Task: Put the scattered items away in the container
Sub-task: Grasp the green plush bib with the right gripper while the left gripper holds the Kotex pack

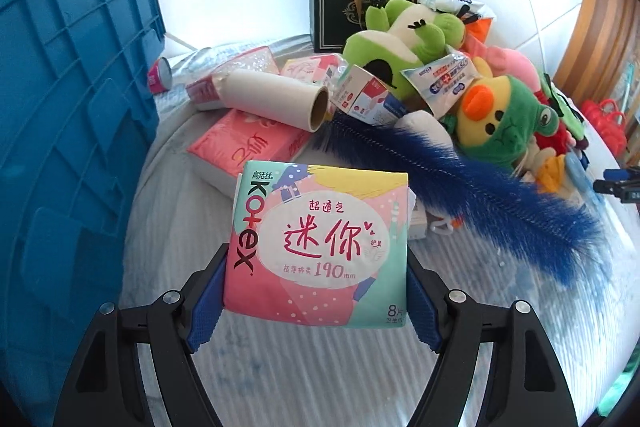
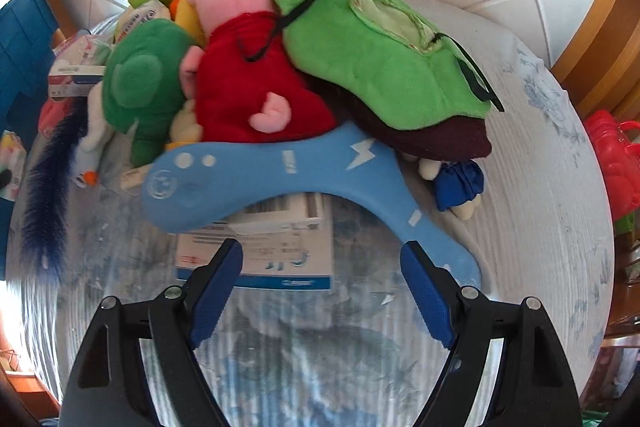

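My left gripper [image 1: 316, 283] is shut on a pastel Kotex pad pack [image 1: 320, 243], held above the pale cloth surface. The blue crate [image 1: 72, 87] stands close on the left. Beyond the pack lie a cardboard roll [image 1: 276, 99], pink tissue packs [image 1: 244, 143], a blue feather duster [image 1: 460, 183] and plush toys [image 1: 404, 39]. My right gripper [image 2: 320, 287] is open and empty, just short of a blue boomerang [image 2: 280, 179] lying over a white box [image 2: 272, 247]. A pile of plush toys [image 2: 256, 83] sits behind it.
A black box [image 1: 340, 7] stands against the white tiled wall behind the pile. A red plastic basket [image 2: 616, 163] sits off the right edge. The blue crate shows at the far left of the right wrist view [image 2: 20, 55].
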Demonstrator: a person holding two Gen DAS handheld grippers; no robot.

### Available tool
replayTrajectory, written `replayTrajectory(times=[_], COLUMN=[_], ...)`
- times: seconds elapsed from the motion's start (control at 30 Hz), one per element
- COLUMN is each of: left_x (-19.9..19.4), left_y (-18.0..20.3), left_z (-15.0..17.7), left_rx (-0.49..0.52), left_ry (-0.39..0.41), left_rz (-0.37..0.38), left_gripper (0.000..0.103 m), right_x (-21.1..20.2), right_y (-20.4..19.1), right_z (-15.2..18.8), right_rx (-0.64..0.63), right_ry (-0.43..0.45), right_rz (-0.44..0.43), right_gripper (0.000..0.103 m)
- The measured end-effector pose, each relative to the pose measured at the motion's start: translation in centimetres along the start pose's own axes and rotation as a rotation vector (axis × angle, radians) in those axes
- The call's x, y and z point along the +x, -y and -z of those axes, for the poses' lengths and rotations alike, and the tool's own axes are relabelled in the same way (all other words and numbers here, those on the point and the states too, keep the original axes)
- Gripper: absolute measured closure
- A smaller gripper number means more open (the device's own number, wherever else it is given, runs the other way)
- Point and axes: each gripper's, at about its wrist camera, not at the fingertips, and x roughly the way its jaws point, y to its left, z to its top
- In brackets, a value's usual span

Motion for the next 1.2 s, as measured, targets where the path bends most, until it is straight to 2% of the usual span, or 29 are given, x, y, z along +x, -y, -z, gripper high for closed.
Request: replayTrajectory(times=[0.1, 0.23, 0.5, 0.57, 0.67, 0.73, 0.8, 0.87, 0.93, 0.97, 1.03, 1.2], left_x=[-1.2, -2.4, -4.8, -5.6, -6.7, -7.3, -7.9, -8.4, -8.6, -8.6, -8.7, -9.1], left_y=[0.3, 0.9, 2.3, 2.5, 2.4, 2.2, 1.9, 1.7, 1.6, 1.6, 1.8, 2.8], left_z=[0.5, 0.9, 0.8, 0.9, 1.3, 1.6, 1.9, 2.0, 2.1, 2.1, 2.0, 1.2], left_rx=[-0.019, -0.037, -0.066, -0.071, -0.076, -0.086, -0.098, -0.109, -0.114, -0.113, -0.114, -0.108], left_ry=[0.005, 0.011, 0.036, 0.039, 0.038, 0.034, 0.035, 0.036, 0.036, 0.035, 0.037, 0.063], left_rz=[-0.020, -0.041, -0.084, -0.096, -0.118, -0.132, -0.147, -0.154, -0.156, -0.154, -0.150, -0.118], left_gripper=[0.026, 0.026, 0.026, 0.026, 0.026, 0.026, 0.026, 0.025, 0.025, 0.025, 0.025, 0.025], right_x=[0.5, -0.9, -0.7, 0.3, 3.1, 4.9, 5.6, 5.3, 4.9, 4.6, 3.8, 0.5], right_y=[2.1, 3.2, 1.4, 0.9, 0.1, -0.1, -0.3, -0.3, 0.2, 0.5, 1.0, 1.3], right_z=[-0.3, -2.6, -12.0, -14.3, -16.4, -16.7, -16.3, -15.7, -15.2, -15.1, -14.7, -12.8], right_rx=[-0.006, -0.008, -0.100, -0.099, -0.095, -0.083, -0.082, -0.077, -0.054, -0.039, -0.022, -0.009], right_ry=[0.010, 0.116, 0.235, 0.234, 0.171, 0.126, 0.116, 0.131, 0.136, 0.136, 0.146, 0.191], right_rz=[-0.004, -0.007, -0.064, -0.092, -0.112, -0.098, -0.069, -0.035, -0.038, -0.043, -0.062, -0.081], right_gripper=[0.022, 0.022, 0.022, 0.022, 0.022, 0.022, 0.022, 0.039, 0.068, 0.076, 0.084, 0.088])
